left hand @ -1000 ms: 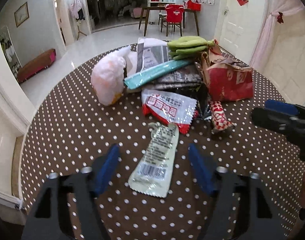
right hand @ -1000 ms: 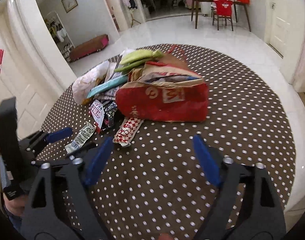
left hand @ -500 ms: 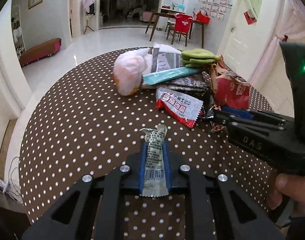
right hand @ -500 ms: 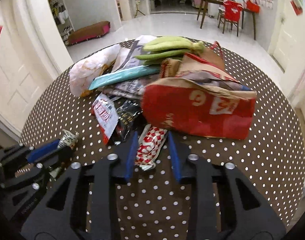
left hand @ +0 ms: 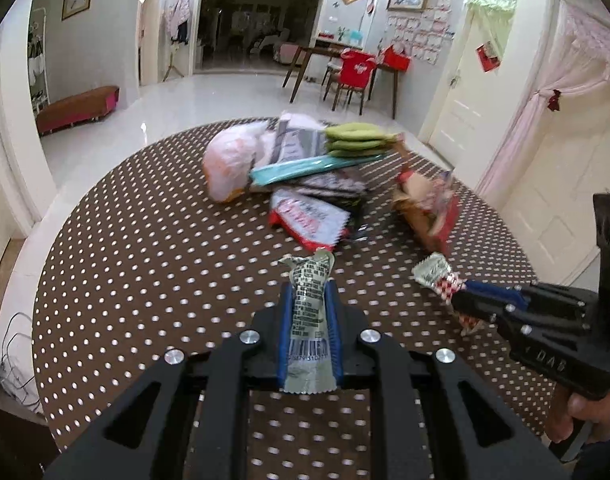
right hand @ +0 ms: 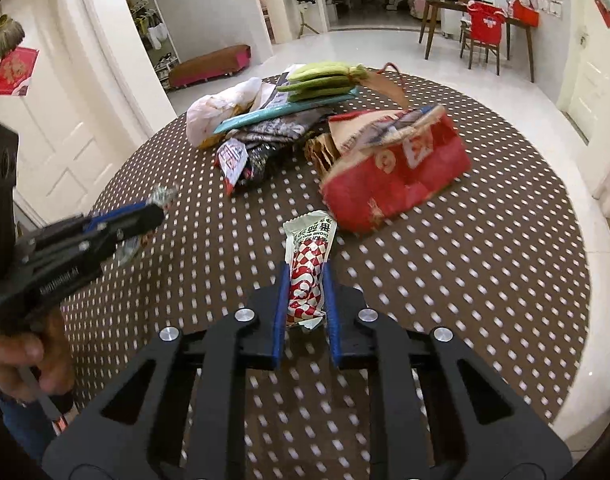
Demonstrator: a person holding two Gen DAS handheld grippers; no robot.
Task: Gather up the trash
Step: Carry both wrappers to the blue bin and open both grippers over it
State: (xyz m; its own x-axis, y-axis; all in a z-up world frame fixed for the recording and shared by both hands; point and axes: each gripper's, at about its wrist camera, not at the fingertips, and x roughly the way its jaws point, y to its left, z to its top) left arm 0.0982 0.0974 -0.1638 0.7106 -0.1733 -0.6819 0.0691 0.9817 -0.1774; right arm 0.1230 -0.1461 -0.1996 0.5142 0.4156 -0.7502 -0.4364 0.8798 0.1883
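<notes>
My left gripper [left hand: 308, 300] is shut on a clear, silvery wrapper with a barcode [left hand: 308, 312] and holds it above the brown polka-dot table [left hand: 145, 264]. My right gripper [right hand: 304, 280] is shut on a red-and-white checkered wrapper [right hand: 308, 268], also lifted above the table. The right gripper with its wrapper also shows in the left wrist view [left hand: 481, 296]. The left gripper shows in the right wrist view [right hand: 117, 222]. A pile of trash lies at the table's far side: a red-and-white snack packet [left hand: 307, 218] and a white plastic bag [left hand: 229, 160].
A red paper bag [right hand: 397, 168] lies on its side right of the pile. Green gloves [right hand: 321, 80], a teal strip [right hand: 281, 114] and dark wrappers [right hand: 265, 148] lie in the pile. The round table's edge drops to white floor on all sides.
Both grippers closed on their wrappers about half a second ago and have since lifted them and drawn back from the pile. The red bag looks shifted and blurred.
</notes>
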